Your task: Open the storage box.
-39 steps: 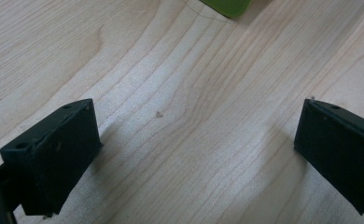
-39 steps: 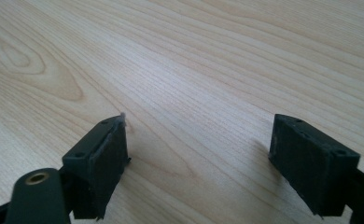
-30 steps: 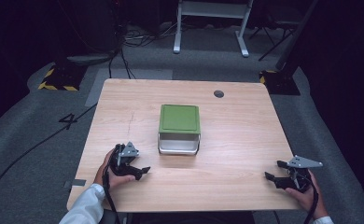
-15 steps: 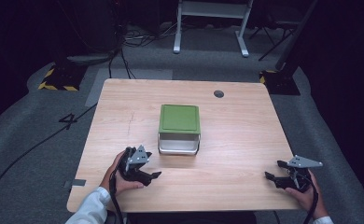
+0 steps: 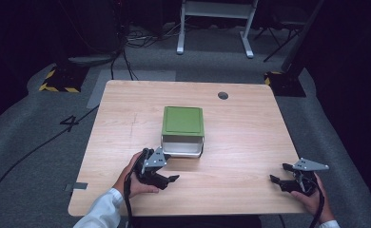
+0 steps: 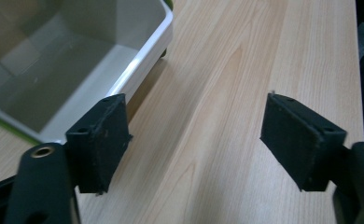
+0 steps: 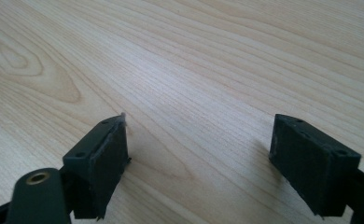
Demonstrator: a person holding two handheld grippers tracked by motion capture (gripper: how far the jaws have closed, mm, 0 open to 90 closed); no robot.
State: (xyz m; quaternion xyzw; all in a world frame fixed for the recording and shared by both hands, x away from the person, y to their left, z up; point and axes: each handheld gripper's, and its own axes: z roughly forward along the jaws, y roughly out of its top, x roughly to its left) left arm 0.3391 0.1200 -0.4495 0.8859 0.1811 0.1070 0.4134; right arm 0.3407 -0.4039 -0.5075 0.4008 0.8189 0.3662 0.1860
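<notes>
Looking along my right hand-held gripper (image 7: 196,163), I see its two black jaws rising from the bottom edge, one at the left and one at the right, standing well apart with nothing between them. Each jaw carries a flat dark pad with small screw holes on its upper face, and a brass-coloured eyelet sits in the arm below the left one. Beneath and beyond them lies the worktop (image 7: 208,60), pale wood with long grain lines running slantwise and an oval knot pattern at the left. Soft shadows sit beside each jaw.
</notes>
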